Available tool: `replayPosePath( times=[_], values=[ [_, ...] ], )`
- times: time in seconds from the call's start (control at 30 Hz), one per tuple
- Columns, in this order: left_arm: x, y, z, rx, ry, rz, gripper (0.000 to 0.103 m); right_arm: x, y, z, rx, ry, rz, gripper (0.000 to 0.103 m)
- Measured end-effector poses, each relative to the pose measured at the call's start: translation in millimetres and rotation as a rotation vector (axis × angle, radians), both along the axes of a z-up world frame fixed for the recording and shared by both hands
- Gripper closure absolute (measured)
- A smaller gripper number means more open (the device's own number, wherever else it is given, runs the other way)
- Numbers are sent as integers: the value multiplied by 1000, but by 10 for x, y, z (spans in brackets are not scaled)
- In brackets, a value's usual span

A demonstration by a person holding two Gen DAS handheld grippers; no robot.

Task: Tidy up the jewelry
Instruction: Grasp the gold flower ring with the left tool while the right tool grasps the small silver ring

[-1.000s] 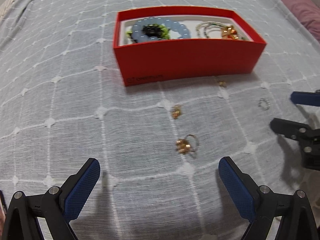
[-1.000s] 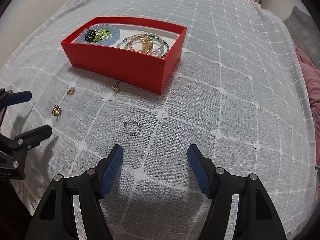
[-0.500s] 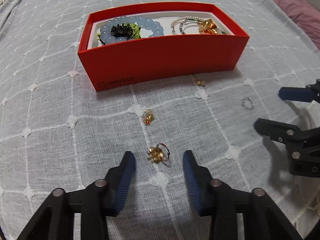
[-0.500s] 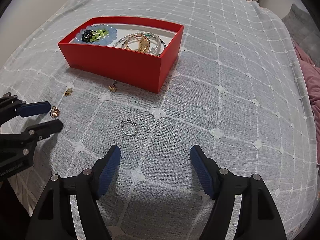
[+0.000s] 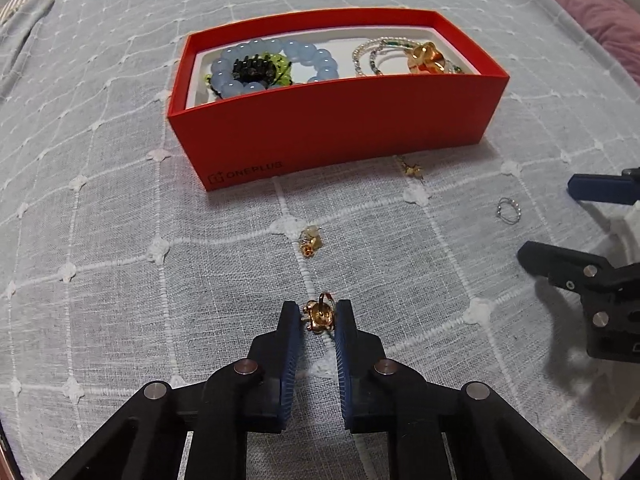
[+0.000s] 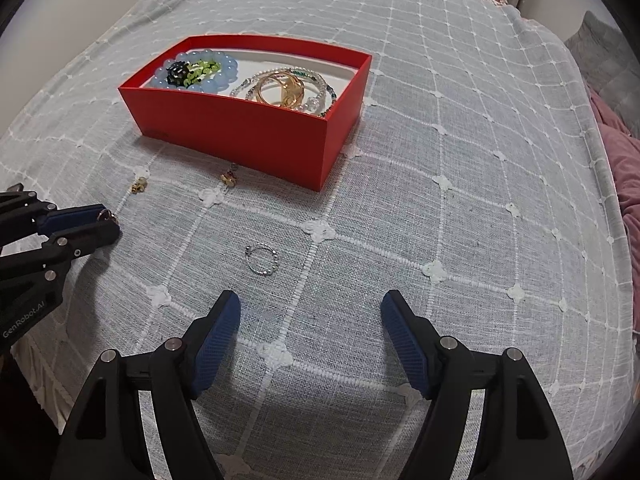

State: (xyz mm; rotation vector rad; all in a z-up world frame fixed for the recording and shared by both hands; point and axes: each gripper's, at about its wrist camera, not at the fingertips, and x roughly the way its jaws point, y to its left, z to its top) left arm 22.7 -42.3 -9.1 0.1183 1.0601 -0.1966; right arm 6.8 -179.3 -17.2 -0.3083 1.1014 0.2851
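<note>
A red box [image 5: 340, 128] on the grey checked cloth holds a blue bead bracelet [image 5: 276, 64], pearl strands and a gold bangle [image 5: 426, 60]. My left gripper [image 5: 319, 316] is shut on a gold flower ring [image 5: 319, 315] lying on the cloth, its pads touching both sides. It also shows in the right wrist view [image 6: 102, 222]. A small gold earring [image 5: 310, 238] and a gold charm [image 5: 412, 168] lie between the ring and the box. A silver beaded ring [image 6: 262, 260] lies just ahead of my right gripper [image 6: 310, 328], which is open and empty above the cloth.
The box [image 6: 248, 128] sits mid-cloth. A pink blanket [image 6: 624, 168] lies at the right edge of the bed. A folded grey cloth [image 5: 24, 24] lies at the far left corner.
My left gripper moved forward and closed from wide open onto the gold flower ring. My right gripper stayed open and drifted slightly.
</note>
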Motion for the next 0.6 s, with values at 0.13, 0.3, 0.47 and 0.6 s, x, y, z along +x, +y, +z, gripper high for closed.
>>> replayPosePath(
  times=[0.13, 0.3, 0.47, 0.6],
  values=[
    [-11, 106, 17, -13, 3, 19, 91, 11, 74, -8, 21, -7, 27, 27],
    [-2, 126, 28, -9, -3, 32, 91, 35, 144, -25, 35, -12, 38, 27],
    [-14, 106, 26, -11, -4, 39, 91, 97, 180, -23, 53, -12, 36, 33],
    [-17, 102, 20, -16, 1, 38, 91, 128, 242, -13, 51, -20, 56, 45]
  ],
)
